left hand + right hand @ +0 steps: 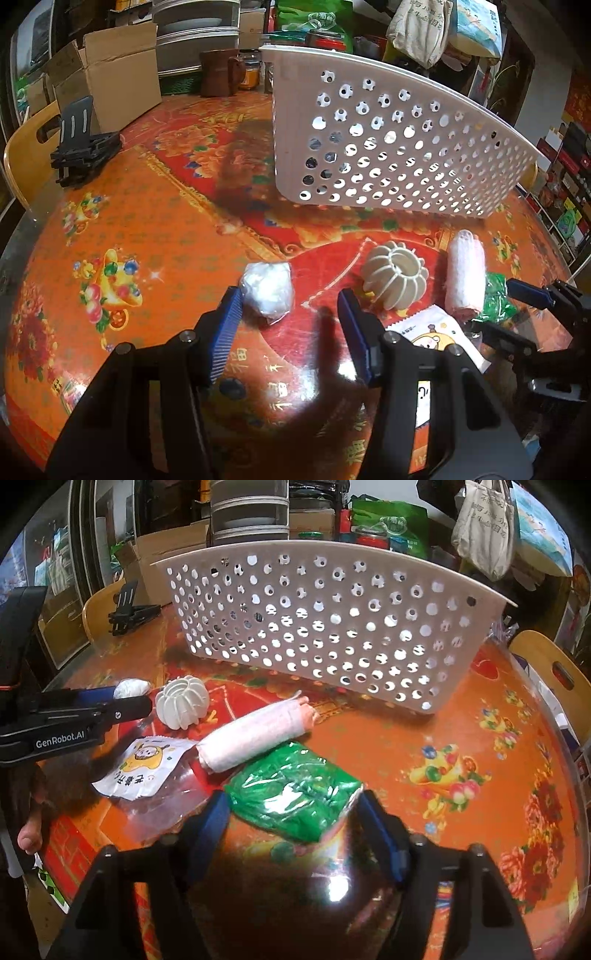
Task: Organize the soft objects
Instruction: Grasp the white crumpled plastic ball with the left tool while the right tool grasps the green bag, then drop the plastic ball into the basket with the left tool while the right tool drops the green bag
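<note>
Risk of a missed grab on the glossy desk (pixel 480 720): left gripper (pixel 291 306) fingers apart beside the white plastic wad (pixel 267 293), right gripper (pixel 291 805) fingers wide, straddling the green packet (pixel 295 794) near the far basket (pixel 332 627), slippery wrap likely skidding away.

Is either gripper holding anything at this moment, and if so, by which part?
Nothing is held. The left gripper is open beside the white plastic-wrapped ball; the right gripper is open around the green packet's near end.
</note>
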A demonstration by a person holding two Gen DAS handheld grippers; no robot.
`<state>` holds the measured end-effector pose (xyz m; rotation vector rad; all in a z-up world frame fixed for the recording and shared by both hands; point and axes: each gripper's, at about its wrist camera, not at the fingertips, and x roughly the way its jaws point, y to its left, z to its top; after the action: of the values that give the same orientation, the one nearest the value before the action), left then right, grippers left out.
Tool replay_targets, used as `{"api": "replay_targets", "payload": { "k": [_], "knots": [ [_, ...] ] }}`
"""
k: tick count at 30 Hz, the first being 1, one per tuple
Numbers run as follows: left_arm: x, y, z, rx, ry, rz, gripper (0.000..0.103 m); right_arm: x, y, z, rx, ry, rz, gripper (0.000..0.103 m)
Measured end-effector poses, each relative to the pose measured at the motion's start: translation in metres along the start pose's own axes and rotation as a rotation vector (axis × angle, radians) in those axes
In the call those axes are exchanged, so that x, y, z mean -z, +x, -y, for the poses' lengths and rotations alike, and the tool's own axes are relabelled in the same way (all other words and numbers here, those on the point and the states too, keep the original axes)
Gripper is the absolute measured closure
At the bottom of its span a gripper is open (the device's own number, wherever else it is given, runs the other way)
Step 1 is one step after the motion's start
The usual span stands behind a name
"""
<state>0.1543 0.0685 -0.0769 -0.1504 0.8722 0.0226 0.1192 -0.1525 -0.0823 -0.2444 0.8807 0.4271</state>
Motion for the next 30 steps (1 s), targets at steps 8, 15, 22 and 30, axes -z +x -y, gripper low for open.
{"api": "replay_targets", "payload": {
  "k": [8, 15, 22, 30],
  "knots": [
    [0.003, -0.008, -0.002, 0.035, 0.002, 0.036, 0.077, 0.008, -0.019, 0.015, -0.009, 0.032, 0.060, 0.038],
    [0.005, -0.018, -0.001, 0.028, 0.009, 0.077, 0.078, 0.010, -0.042, 0.025, -0.009, 0.051, 0.108, 0.038],
    [0.011, -0.041, 0.007, 0.039, 0.034, 0.131, 0.078, 0.013, -0.060, 0.033, -0.015, 0.072, 0.154, 0.038],
    [0.006, -0.084, 0.021, 0.052, 0.071, 0.207, 0.078, 0.008, -0.084, 0.033, -0.013, 0.063, 0.205, 0.038]
  ]
}}
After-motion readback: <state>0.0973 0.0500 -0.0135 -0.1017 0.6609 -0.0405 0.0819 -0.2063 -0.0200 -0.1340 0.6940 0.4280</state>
